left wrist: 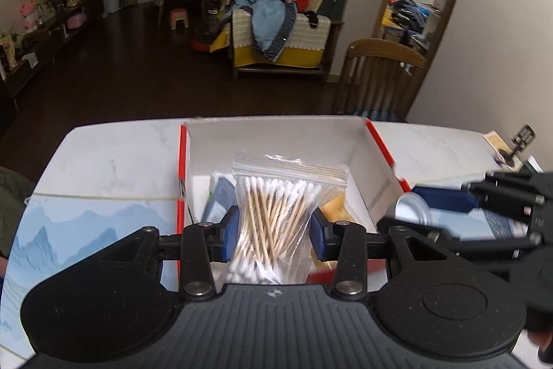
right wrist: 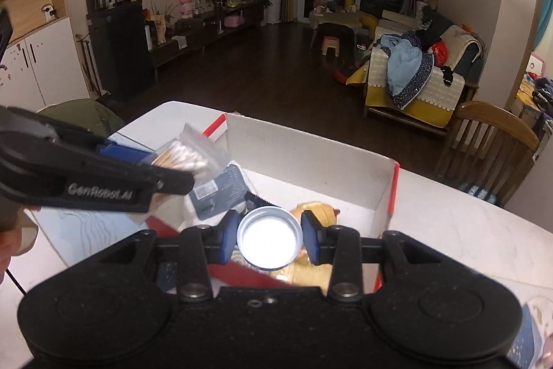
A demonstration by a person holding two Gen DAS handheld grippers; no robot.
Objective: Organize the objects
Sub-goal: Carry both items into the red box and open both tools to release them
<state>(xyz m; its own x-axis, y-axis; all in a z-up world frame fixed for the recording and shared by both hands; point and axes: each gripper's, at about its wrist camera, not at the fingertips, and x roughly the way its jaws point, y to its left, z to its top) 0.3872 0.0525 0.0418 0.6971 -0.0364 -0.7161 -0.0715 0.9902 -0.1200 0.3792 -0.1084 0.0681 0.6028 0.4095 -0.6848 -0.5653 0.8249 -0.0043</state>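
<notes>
Cotton swabs in a clear zip bag (left wrist: 276, 213) hang above the near end of the box (left wrist: 273, 134), pinched on both sides by the blue pads (left wrist: 231, 234) of the left gripper (left wrist: 274, 236), whose jaws are clamped on the bag's middle. The bag stands upright, its sealed strip on top and the white tips bunched at its bottom, over the box's near wall. From the right wrist view the same bag (right wrist: 188, 153) shows at the box's left side, held by the left gripper (right wrist: 152, 166).

Inside the box, a white-walled carton with red edges, a blue packet (left wrist: 219, 199) lies to the left of the bag and a yellow thing (left wrist: 335, 208) to its right; what the yellow thing is cannot be told.

A can (left wrist: 449, 213) with a silver end and a blue and white body sits over the box's right edge, gripped by the right gripper (left wrist: 484, 206). In the right wrist view the can's round silver end (right wrist: 269, 237) faces the camera between the blue pads (right wrist: 230, 239) of the right gripper (right wrist: 269, 239), whose jaws are closed against its sides, above the box's near end.

The box (right wrist: 311, 151) rests on a white marble-patterned table (left wrist: 114, 147), with a blue landscape mat (left wrist: 96, 230) touching the box's left wall. Beyond the box's far right corner stands a wooden chair (left wrist: 380, 75).
</notes>
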